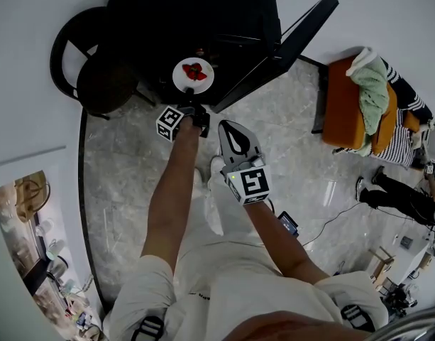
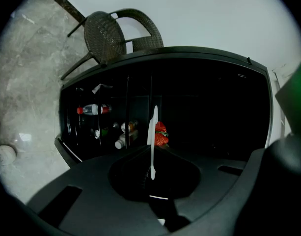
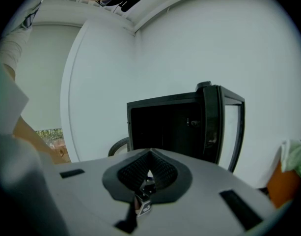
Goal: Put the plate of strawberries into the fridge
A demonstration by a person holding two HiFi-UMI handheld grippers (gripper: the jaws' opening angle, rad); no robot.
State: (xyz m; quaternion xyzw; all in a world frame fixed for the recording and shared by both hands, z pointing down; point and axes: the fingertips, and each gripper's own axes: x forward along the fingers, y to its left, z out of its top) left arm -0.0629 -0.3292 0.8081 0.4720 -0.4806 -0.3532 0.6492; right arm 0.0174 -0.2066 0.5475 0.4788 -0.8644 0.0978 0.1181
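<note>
My left claw (image 1: 191, 99) is clamped on the rim of the plate (image 1: 193, 75) of strawberries (image 1: 194, 70), at the open fridge (image 1: 224, 27) mouth. My right claw (image 1: 235, 135) is closed and empty. Remaining: set plate inside, release.

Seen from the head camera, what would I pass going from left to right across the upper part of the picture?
dark wicker chair → plate of strawberries → open fridge door → orange seat → green cloth draped on that seat
</note>
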